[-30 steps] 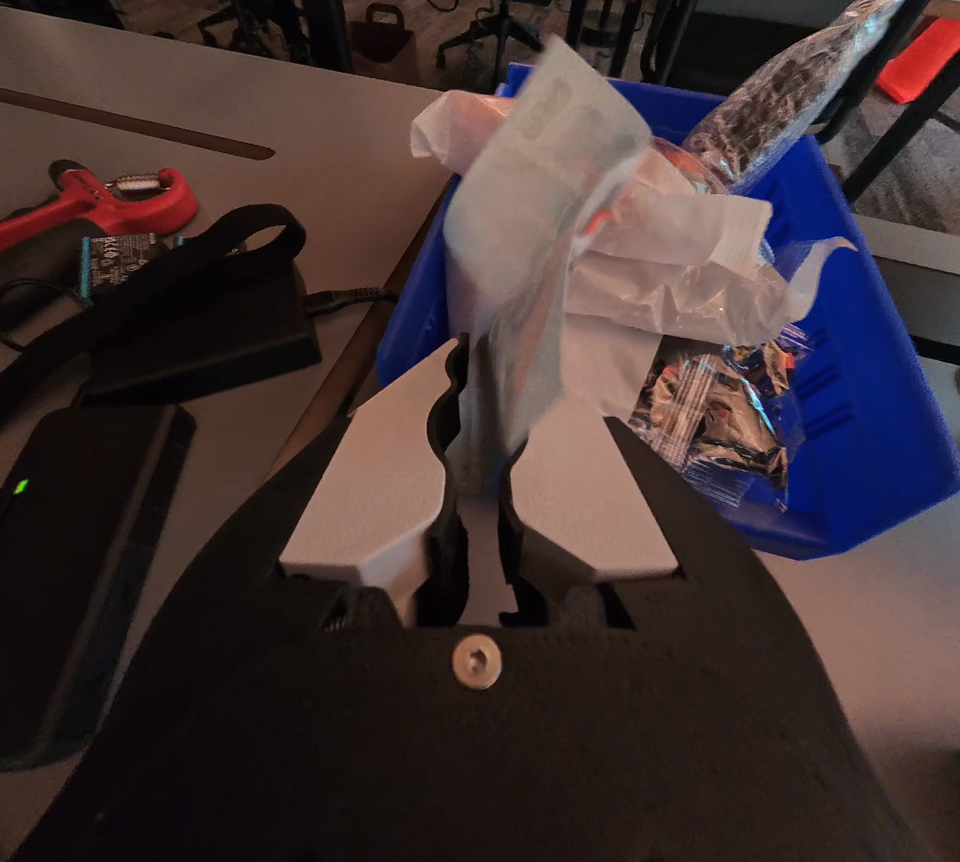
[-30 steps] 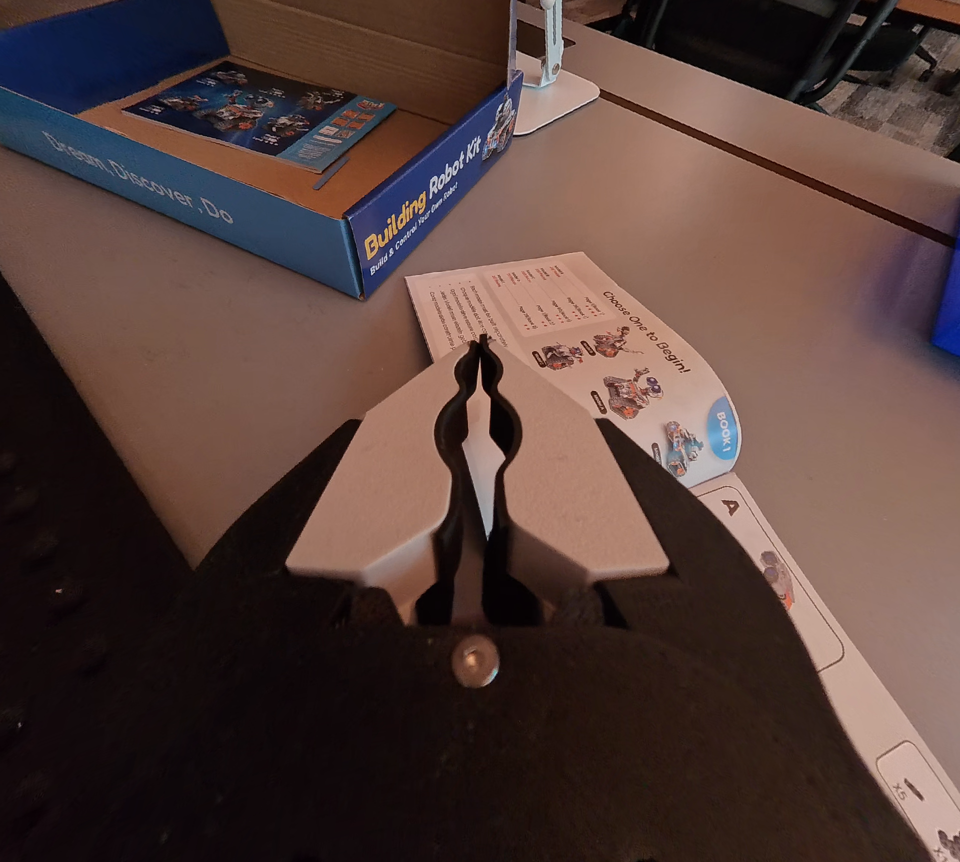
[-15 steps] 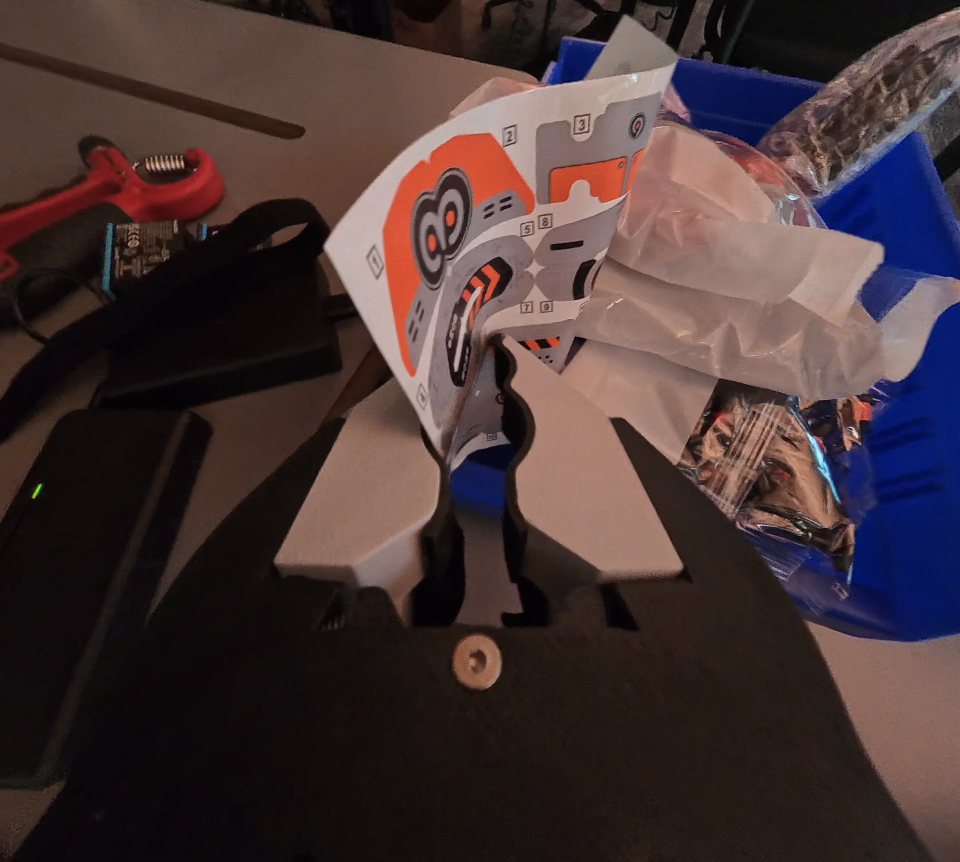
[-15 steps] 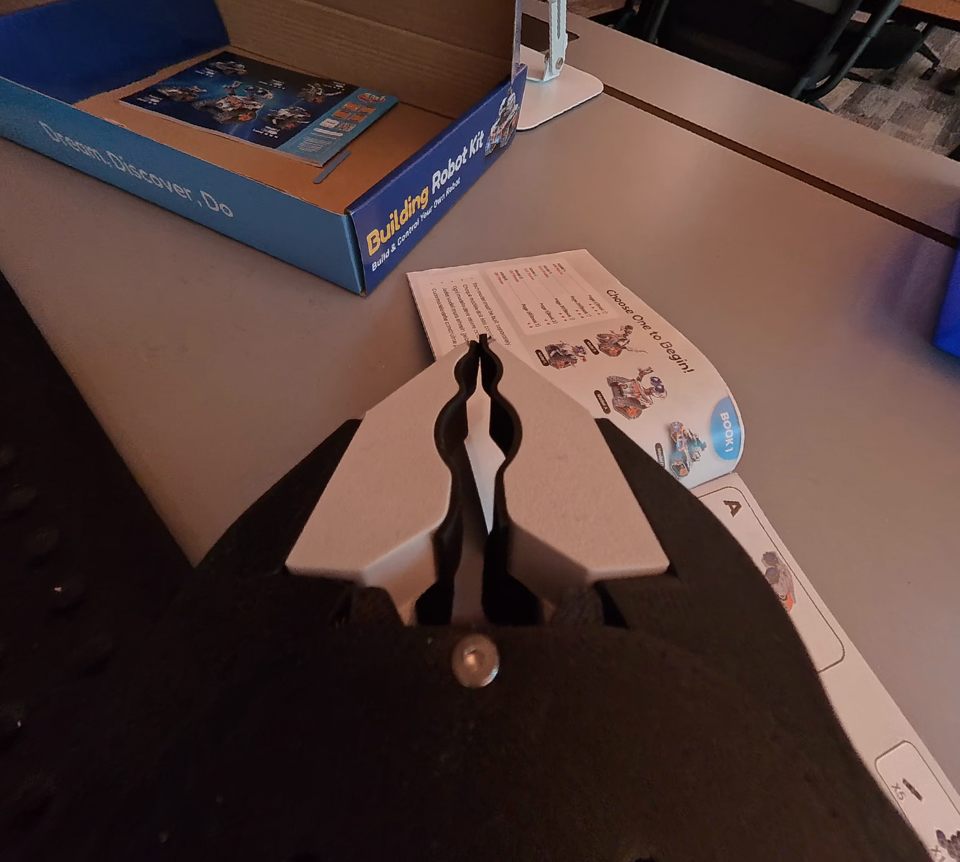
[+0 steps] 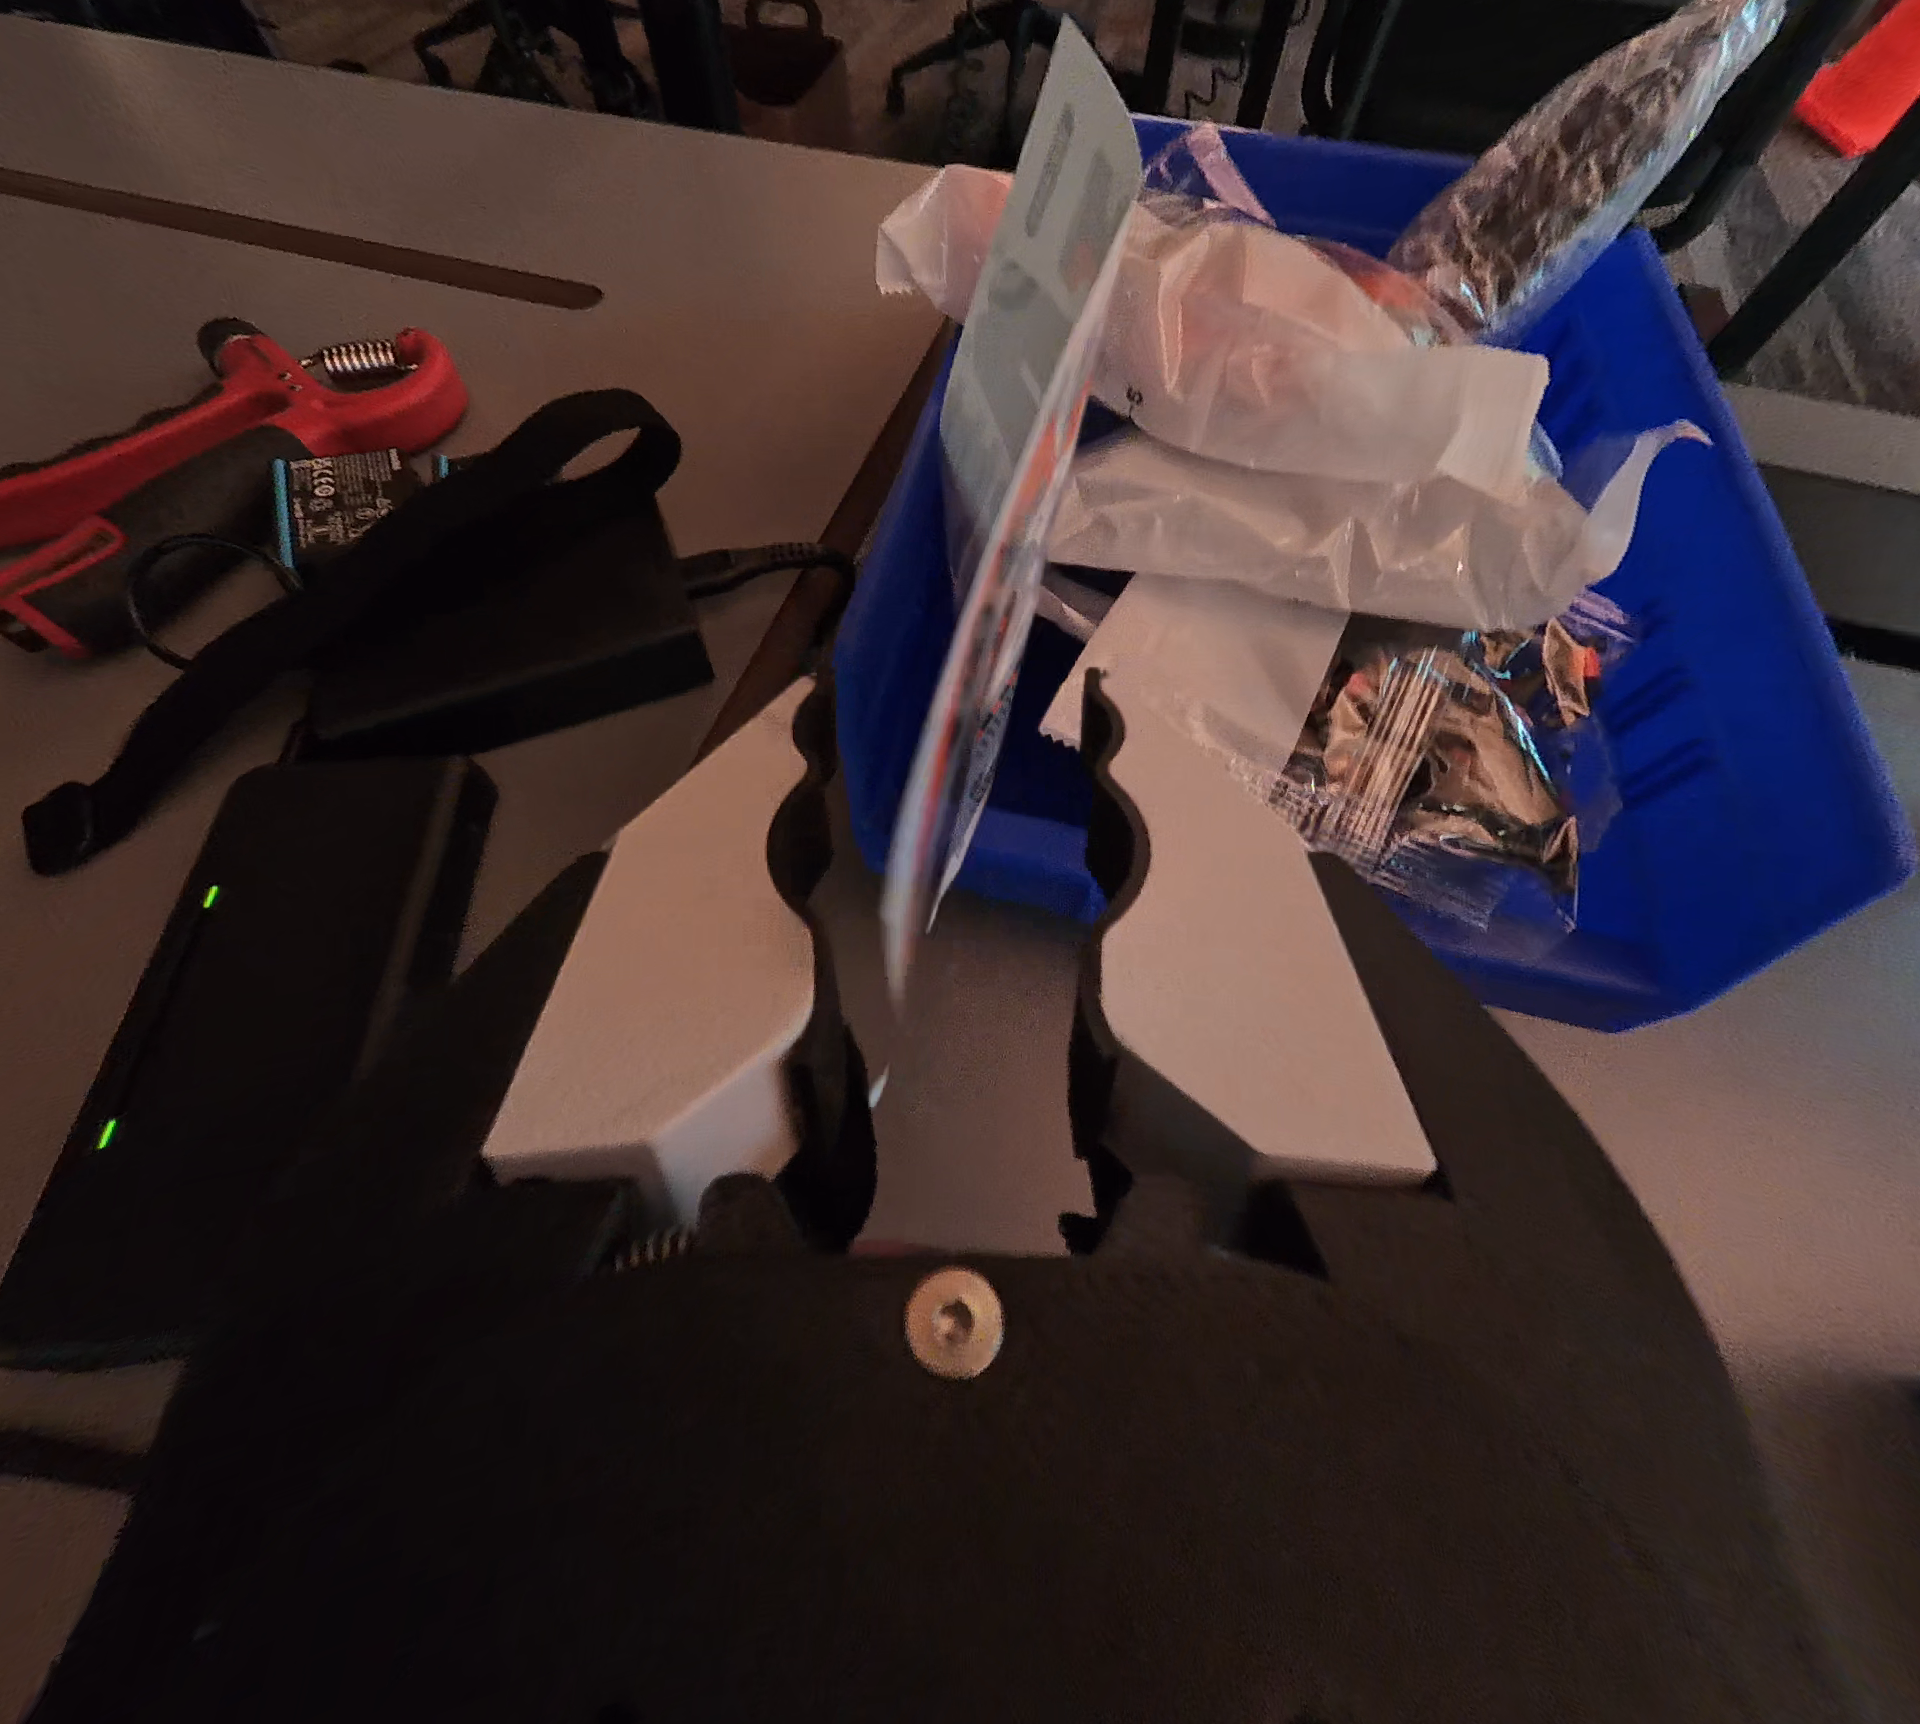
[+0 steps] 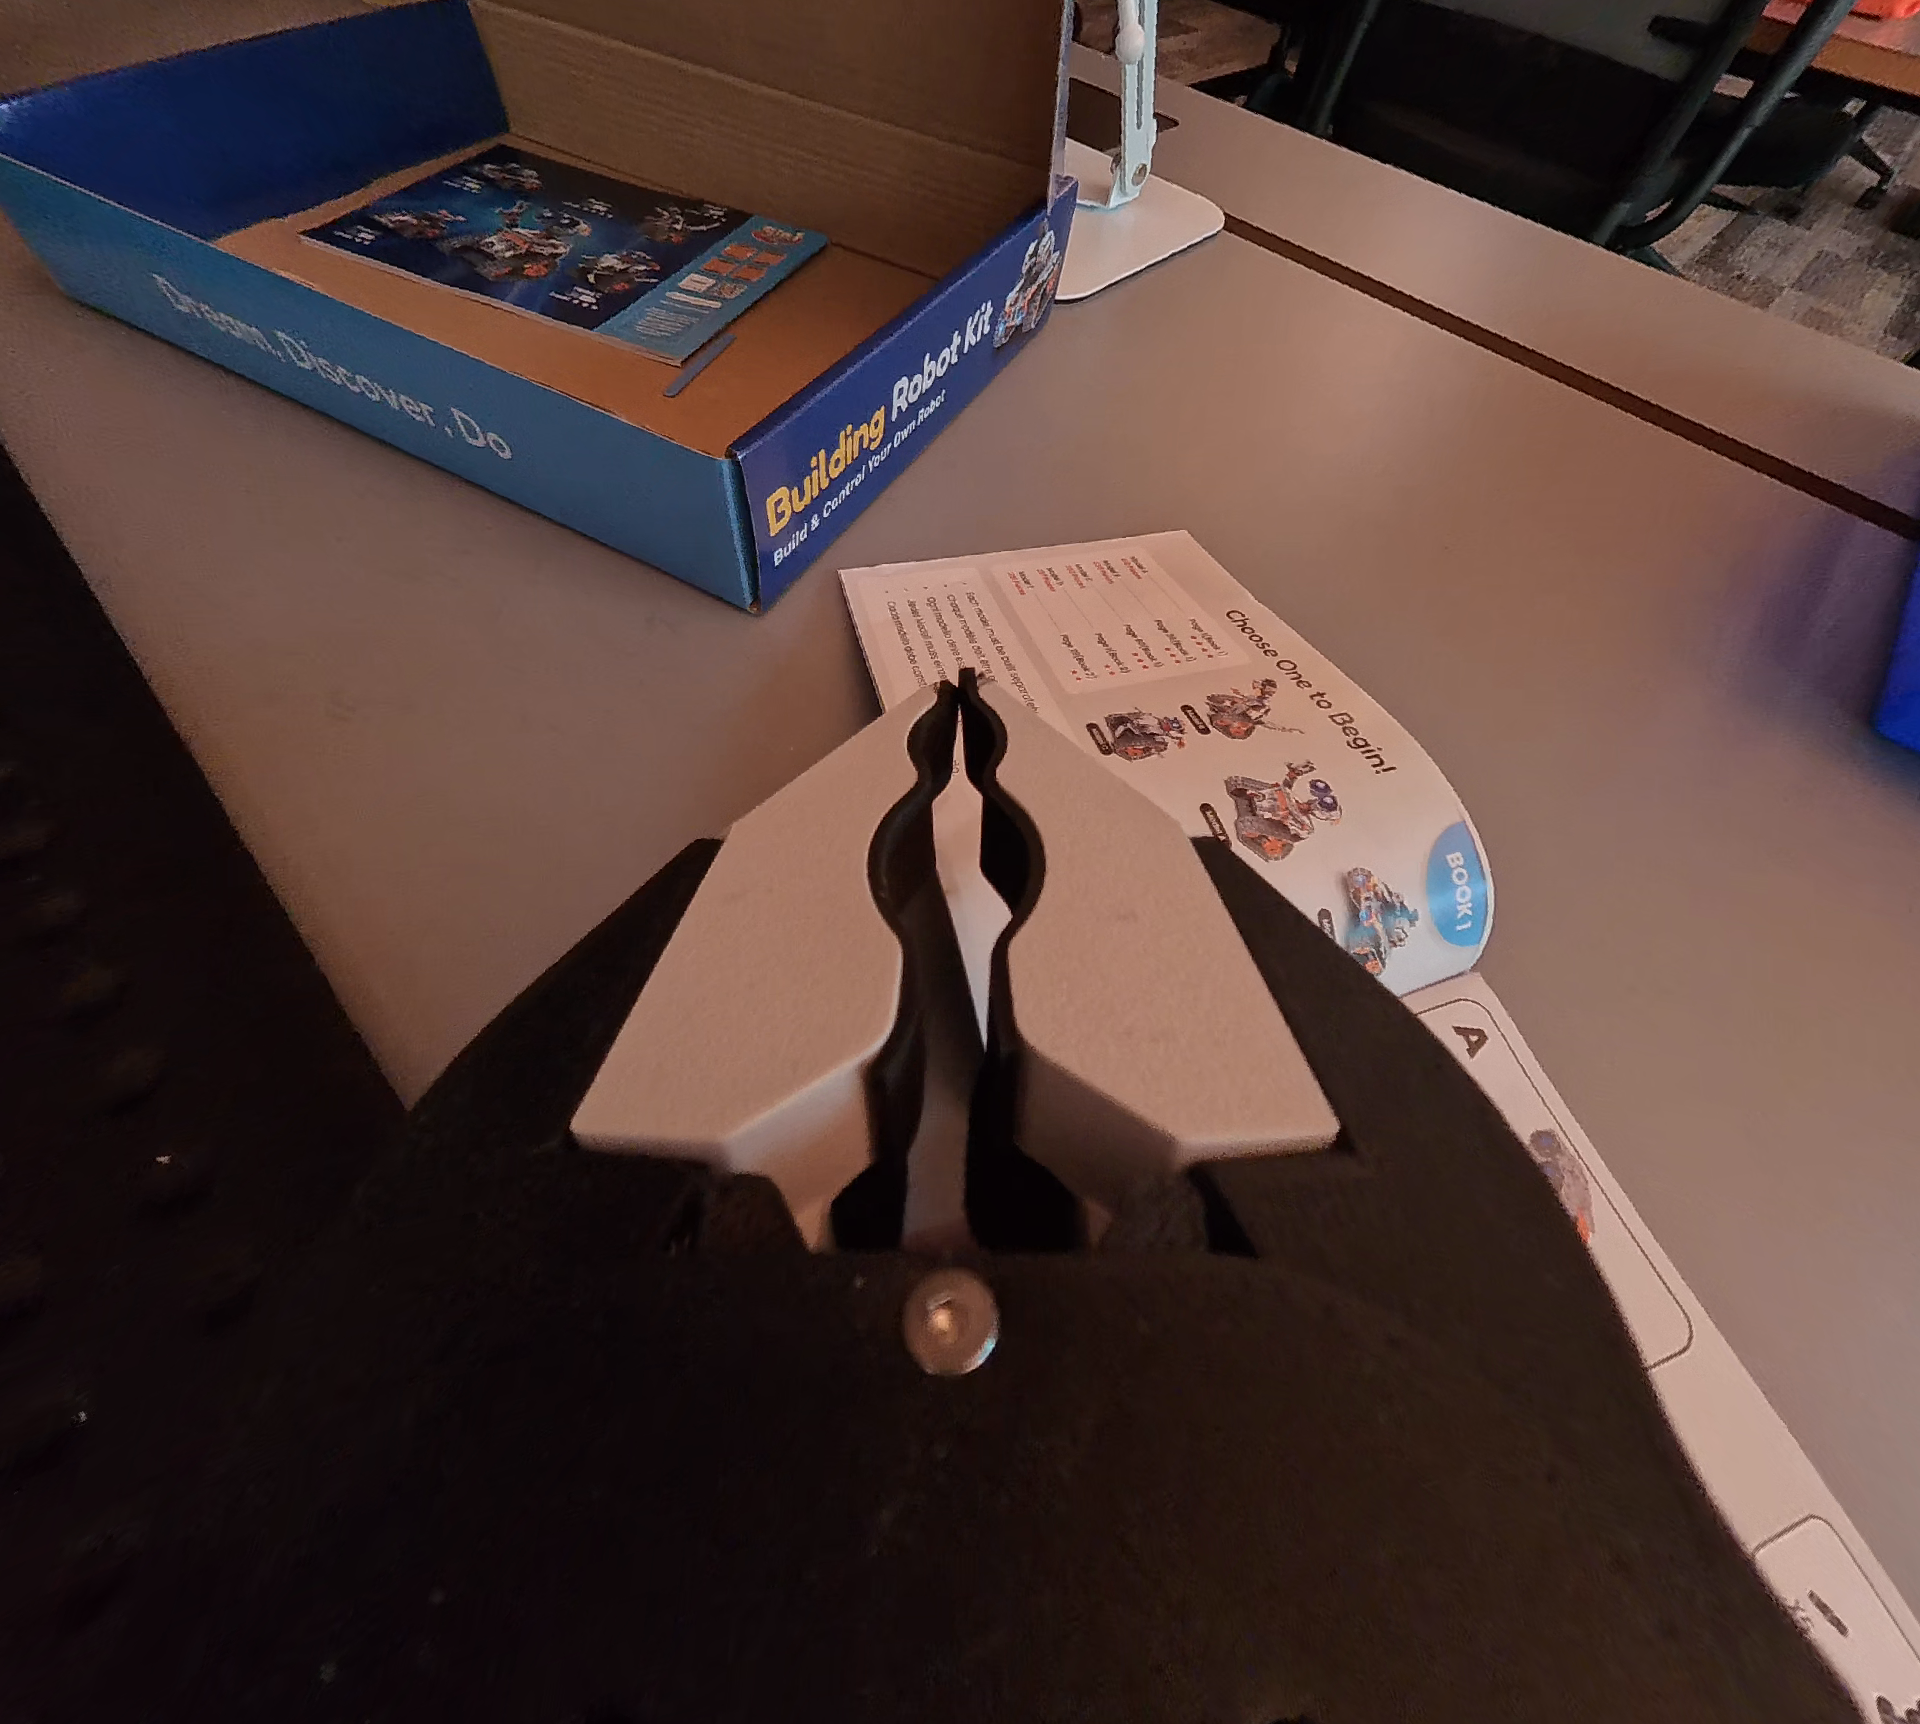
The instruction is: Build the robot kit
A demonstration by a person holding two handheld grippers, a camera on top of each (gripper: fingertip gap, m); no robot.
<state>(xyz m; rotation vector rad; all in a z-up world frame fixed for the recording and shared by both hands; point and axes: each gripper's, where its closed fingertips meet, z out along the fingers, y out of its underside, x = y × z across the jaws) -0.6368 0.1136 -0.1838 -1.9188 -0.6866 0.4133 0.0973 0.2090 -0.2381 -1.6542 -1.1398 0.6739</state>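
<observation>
Left gripper (image 5: 951, 718) gapes around sticker sheet (image 5: 1023, 469).

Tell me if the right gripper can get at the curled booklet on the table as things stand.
Probably yes. The right gripper sits shut just over the curled booklet, which lies flat on bare table with nothing over it; the open blue box stands clear, off to one side.

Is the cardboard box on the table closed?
No, the blue cardboard box has its lid standing up, with a booklet lying flat inside on its floor.
</observation>
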